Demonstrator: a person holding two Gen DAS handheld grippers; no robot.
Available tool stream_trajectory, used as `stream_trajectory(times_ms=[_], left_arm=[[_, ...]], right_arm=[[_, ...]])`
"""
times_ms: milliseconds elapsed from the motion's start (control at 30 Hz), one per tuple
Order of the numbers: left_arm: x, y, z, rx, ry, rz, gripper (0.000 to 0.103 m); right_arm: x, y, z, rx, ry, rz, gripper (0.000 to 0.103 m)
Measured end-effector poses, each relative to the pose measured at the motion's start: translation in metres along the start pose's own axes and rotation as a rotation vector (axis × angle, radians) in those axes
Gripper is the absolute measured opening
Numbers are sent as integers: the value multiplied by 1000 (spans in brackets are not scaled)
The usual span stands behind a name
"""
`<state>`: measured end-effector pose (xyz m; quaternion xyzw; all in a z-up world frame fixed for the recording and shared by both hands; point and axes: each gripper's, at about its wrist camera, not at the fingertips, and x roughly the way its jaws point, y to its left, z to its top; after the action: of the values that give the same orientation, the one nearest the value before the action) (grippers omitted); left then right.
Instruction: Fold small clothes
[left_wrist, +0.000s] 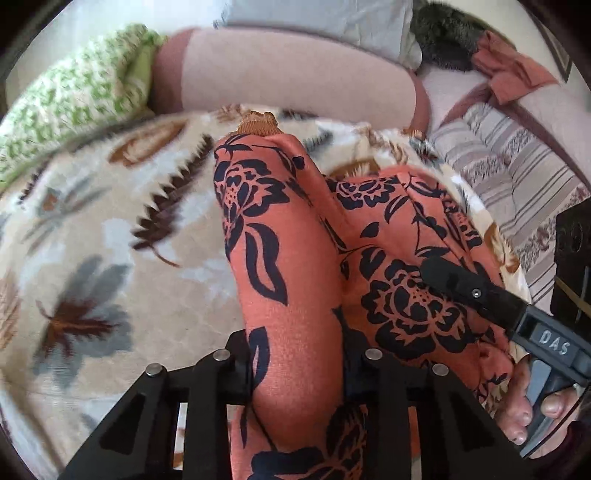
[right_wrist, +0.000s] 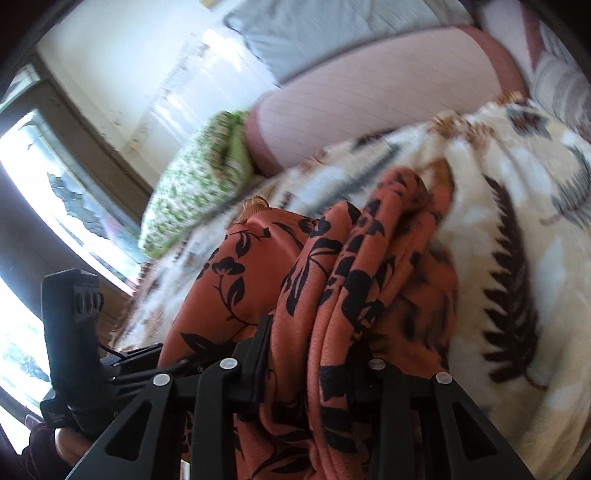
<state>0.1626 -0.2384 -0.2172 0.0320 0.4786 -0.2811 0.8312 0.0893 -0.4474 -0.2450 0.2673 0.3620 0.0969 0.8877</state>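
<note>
I am seeing open blanket (left_wrist: 92, 236) lying left; pink bolster (left_wrist: 280, 74) and green pillow (left_wrist: 77, 92) blocking beyond.

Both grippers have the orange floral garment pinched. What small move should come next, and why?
Probably lift both a little and draw them apart to spread the cloth. The left gripper and the right gripper each clamp a bunched fold of the orange floral garment, which still lies creased and heaped on the leaf-print blanket. It looks too rumpled to fold cleanly yet.
</note>
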Motion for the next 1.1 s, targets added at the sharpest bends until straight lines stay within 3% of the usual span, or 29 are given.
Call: stream_trajectory(times_ms=[267, 433, 700, 1100], left_arm=[[-62, 29, -13, 22, -128, 147, 34], [-59, 55, -30, -12, -109, 210, 34], [-33, 76, -51, -42, -53, 256, 35], [-25, 79, -53, -39, -62, 264, 37]], right_arm=[[0, 66, -6, -126, -83, 127, 33], [24, 92, -25, -150, -43, 150, 33], [69, 86, -44, -117, 69, 114, 33], [81, 72, -46, -79, 97, 120, 33]])
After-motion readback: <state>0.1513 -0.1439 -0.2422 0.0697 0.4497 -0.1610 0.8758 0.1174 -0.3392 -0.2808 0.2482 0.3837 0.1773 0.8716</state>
